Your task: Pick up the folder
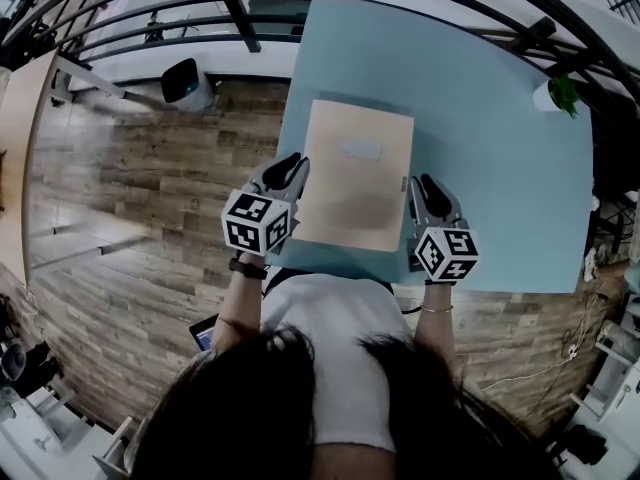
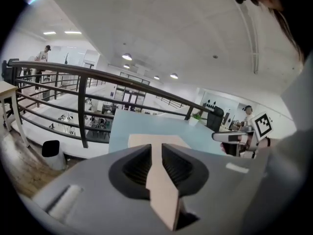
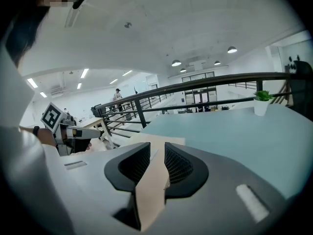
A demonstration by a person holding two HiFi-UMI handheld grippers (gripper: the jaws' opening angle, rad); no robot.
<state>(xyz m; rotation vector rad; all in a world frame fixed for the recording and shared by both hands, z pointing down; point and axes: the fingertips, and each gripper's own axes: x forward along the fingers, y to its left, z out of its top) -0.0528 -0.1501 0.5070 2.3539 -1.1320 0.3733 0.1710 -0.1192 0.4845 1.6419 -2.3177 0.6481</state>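
Observation:
A tan folder (image 1: pixel 355 173) with a pale label lies over the near part of the light blue table (image 1: pixel 500 128). My left gripper (image 1: pixel 292 173) is shut on the folder's left edge, and my right gripper (image 1: pixel 418 190) is shut on its right edge. In the left gripper view the folder (image 2: pixel 159 180) runs edge-on between the ribbed pads (image 2: pixel 139 165), clamped tight. The right gripper view shows the same: the folder (image 3: pixel 151 190) is pinched between its pads (image 3: pixel 178 165). Whether the folder rests on the table or hangs just above it I cannot tell.
A small potted plant (image 1: pixel 560 93) stands at the table's far right corner. A black railing (image 1: pixel 240 13) curves beyond the table. A white bin (image 1: pixel 185 83) sits on the wooden floor to the left. People stand in the distance (image 2: pixel 45 55).

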